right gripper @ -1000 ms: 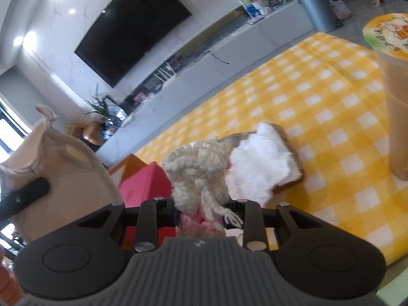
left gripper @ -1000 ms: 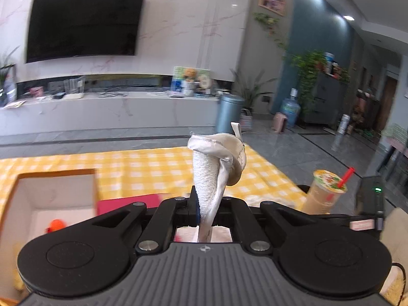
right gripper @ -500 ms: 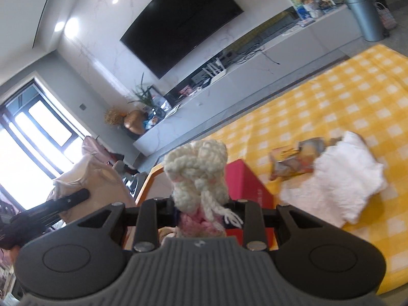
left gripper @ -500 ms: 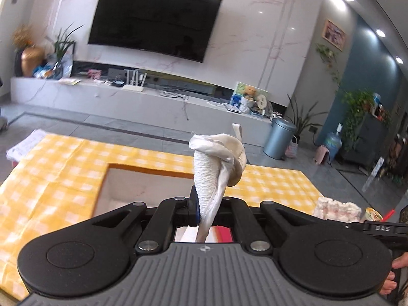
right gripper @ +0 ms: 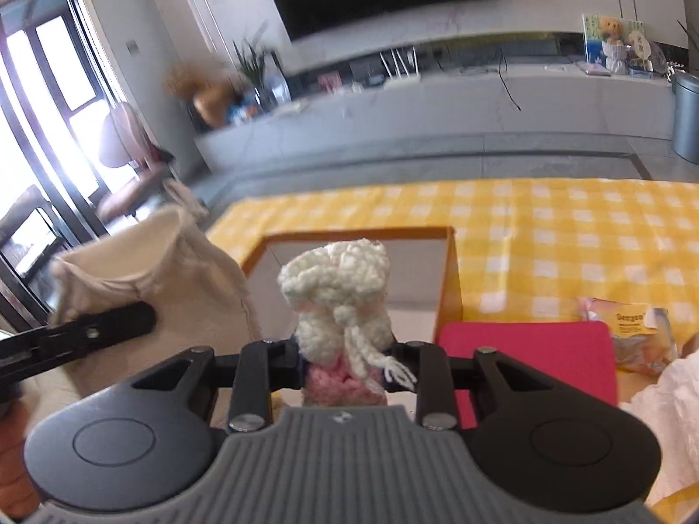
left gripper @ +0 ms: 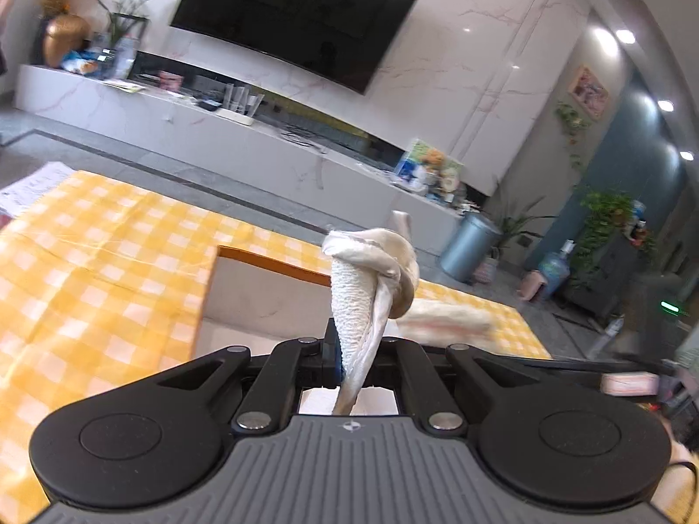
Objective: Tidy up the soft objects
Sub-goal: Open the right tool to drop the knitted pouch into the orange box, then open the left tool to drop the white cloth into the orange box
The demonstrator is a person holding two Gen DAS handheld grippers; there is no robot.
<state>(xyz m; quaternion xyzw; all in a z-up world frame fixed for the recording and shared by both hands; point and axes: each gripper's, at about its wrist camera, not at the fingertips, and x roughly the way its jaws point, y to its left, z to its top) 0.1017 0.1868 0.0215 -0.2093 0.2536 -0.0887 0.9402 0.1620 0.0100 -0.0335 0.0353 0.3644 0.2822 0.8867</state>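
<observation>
Yellow-and-white checked cloth [right gripper: 568, 227] covers the table, and on it sits the open box [right gripper: 450, 262] with orange rims and pale inner walls, which by my judgement is where the soft things are meant to go. In both wrist views the box lies straight ahead of and below the grippers, its mouth facing up and its long side running away from the cameras.

A red flat item [right gripper: 524, 358] lies just beside the box's right wall, with a snack packet [right gripper: 633, 336] and a crumpled white tissue [right gripper: 668, 415] further right.

The cream cloth pouch [left gripper: 371, 288] stands up out of the left gripper [left gripper: 354, 362], whose 2 fingers are pressed together on its lower edge, so its long axis points up and forward over the box's near rim. In the right wrist view the same pouch hangs at the box's left edge.

The crocheted white-and-pink piece [right gripper: 340, 305] is pinched at its pink base by the right gripper [right gripper: 345, 371], part-way closed, with the box's interior directly behind it. Both hands seem about equally near; the right looks more centred, so a lowering forward and down would likely serve each.
</observation>
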